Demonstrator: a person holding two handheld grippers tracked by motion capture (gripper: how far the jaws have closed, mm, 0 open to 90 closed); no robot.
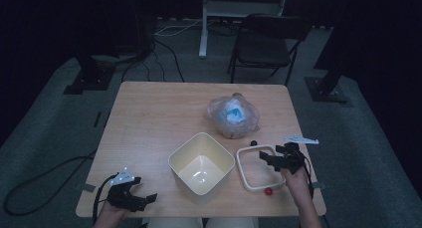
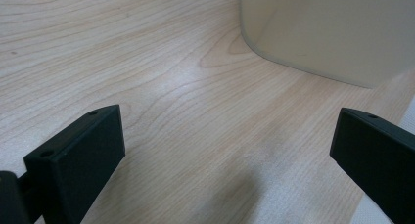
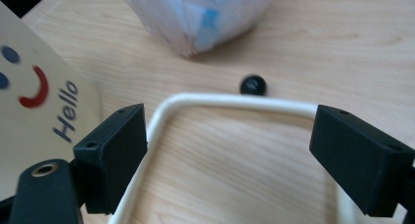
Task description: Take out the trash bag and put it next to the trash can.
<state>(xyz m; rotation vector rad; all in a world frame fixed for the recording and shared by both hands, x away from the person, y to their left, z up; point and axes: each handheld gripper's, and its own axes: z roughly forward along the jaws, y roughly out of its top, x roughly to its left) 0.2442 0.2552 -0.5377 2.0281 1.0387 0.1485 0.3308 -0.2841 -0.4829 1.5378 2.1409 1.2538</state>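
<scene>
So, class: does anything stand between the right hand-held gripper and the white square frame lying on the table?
Nothing visible does. The right hand-held gripper hangs open directly over the white frame, its jaws straddling it. The black ball lies beyond the frame, the cream box to one side.
</scene>
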